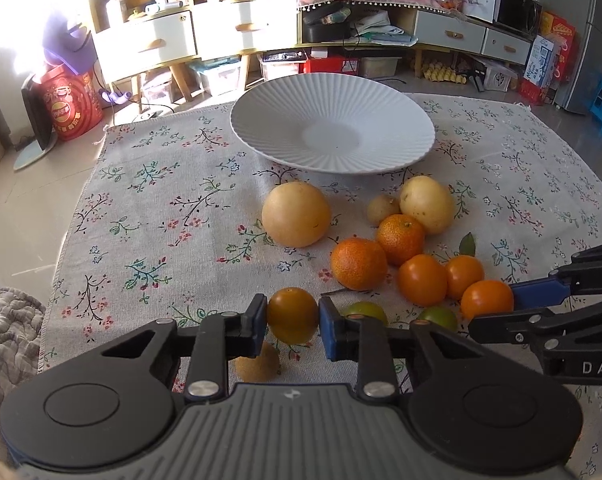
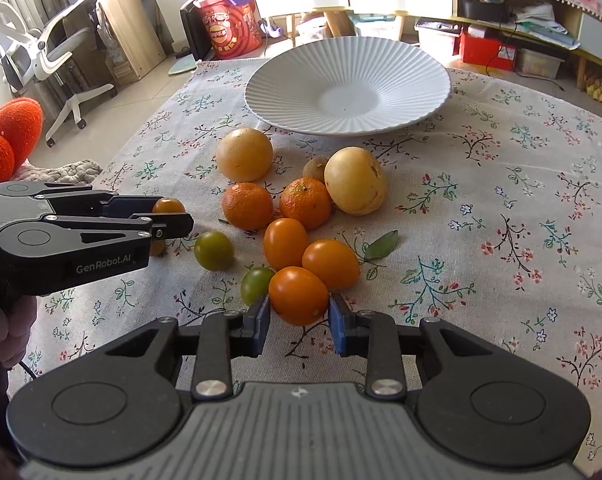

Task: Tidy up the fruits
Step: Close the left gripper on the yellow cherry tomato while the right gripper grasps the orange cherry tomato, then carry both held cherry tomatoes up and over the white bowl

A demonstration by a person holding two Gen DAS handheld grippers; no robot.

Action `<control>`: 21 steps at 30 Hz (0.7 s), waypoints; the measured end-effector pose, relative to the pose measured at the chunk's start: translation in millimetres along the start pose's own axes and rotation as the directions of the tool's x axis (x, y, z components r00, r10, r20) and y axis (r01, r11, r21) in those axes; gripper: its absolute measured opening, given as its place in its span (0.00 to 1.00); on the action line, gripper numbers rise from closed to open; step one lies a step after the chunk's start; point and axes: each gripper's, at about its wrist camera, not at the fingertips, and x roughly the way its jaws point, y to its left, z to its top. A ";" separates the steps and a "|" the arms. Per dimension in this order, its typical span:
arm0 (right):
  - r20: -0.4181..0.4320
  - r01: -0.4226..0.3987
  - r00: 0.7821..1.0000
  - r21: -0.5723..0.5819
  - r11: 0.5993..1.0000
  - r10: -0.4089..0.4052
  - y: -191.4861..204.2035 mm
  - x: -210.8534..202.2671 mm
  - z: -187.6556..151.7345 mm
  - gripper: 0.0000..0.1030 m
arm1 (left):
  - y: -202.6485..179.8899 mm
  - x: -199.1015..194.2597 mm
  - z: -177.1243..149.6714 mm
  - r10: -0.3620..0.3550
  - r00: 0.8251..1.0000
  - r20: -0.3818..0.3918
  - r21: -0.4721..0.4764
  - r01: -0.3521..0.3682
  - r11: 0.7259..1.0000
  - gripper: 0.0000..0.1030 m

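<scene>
My left gripper (image 1: 293,322) has its pads pressed on both sides of a small orange fruit (image 1: 292,315), which looks raised off the floral cloth (image 1: 153,216), while my right gripper (image 2: 299,316) brackets another orange fruit (image 2: 298,295) at the near edge of the pile, its pads at or just off the skin, so I cannot tell whether it grips yet. The white ribbed plate (image 2: 285,92) sits empty beyond the pile. I'd close the right gently, lift straight up clear of the neighbouring green fruit (image 2: 256,283), then carry both to the plate's centre and release low so they don't roll.
</scene>
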 end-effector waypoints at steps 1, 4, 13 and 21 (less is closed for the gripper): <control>0.003 -0.001 1.000 0.001 1.000 0.001 -0.3 -1.1 0.9 0.27 | -0.4 -0.4 1.0 0.000 1.000 0.003 0.001 0.000 1.000 0.03; 0.017 -0.001 1.000 0.004 1.000 0.001 -1.5 -4.5 5.0 0.27 | -2.8 -2.1 5.0 -0.001 1.000 0.010 0.005 0.001 1.000 0.03; 0.085 0.008 0.996 0.045 0.999 -0.012 -13.2 -17.3 19.8 0.27 | -12.6 -7.0 26.3 -0.010 0.998 0.063 -0.006 0.011 1.000 0.03; 0.121 0.011 0.993 0.065 0.998 -0.018 -24.5 -16.8 38.5 0.27 | -20.4 1.4 45.5 -0.015 0.996 0.089 -0.008 0.015 1.000 0.03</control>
